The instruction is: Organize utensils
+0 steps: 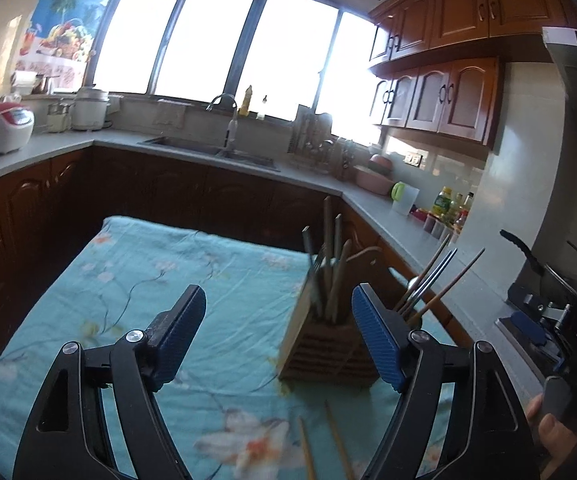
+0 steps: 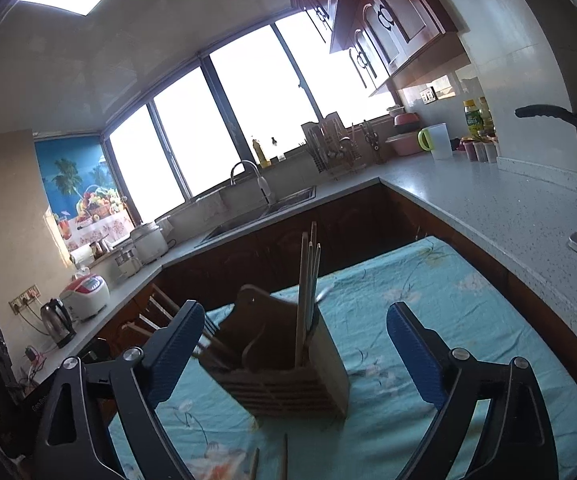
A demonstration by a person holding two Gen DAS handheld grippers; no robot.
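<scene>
Loose chopsticks on floral tablecloth

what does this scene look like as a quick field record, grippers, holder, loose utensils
left gripper: open, empty, above the table
right gripper: open, empty, facing the holder
utensil holder: wooden, upright on the floral tablecloth
in holder: chopsticks standing upright, more leaning out at a slant
loose utensils: two chopsticks lying on the cloth in front of the holder
task status: loose chopsticks not yet picked up
</scene>
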